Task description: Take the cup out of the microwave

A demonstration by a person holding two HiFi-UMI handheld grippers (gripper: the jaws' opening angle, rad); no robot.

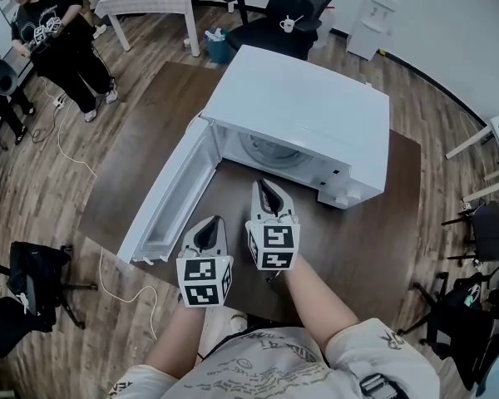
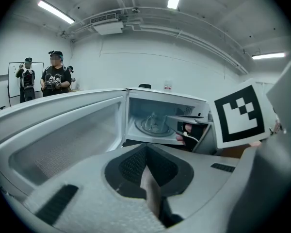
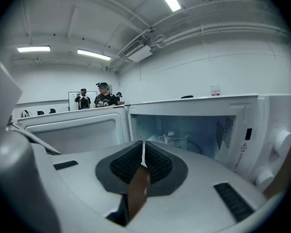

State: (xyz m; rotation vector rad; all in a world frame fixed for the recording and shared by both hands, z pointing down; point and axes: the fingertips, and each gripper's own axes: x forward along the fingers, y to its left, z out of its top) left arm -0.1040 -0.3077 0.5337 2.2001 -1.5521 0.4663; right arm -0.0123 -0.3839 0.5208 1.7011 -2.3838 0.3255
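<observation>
A clear glass cup (image 3: 177, 139) stands on the turntable inside the white microwave (image 1: 308, 110), whose door (image 1: 170, 194) hangs open to the left. In the left gripper view the cup (image 2: 153, 122) shows deep in the lit cavity. My right gripper (image 1: 269, 188) is shut and empty, its tips just in front of the cavity mouth; its own view shows the pads (image 3: 143, 147) meeting, short of the cup. My left gripper (image 1: 209, 227) is also shut and empty (image 2: 146, 149), lower left, beside the open door and farther from the cavity.
The microwave sits on a brown table (image 1: 374, 239); its control knobs (image 1: 343, 196) are on the right front. A white cable (image 1: 75, 152) trails over the wood floor. People (image 1: 54, 32) stand at the far left. A black office chair (image 1: 287, 19) is behind the microwave.
</observation>
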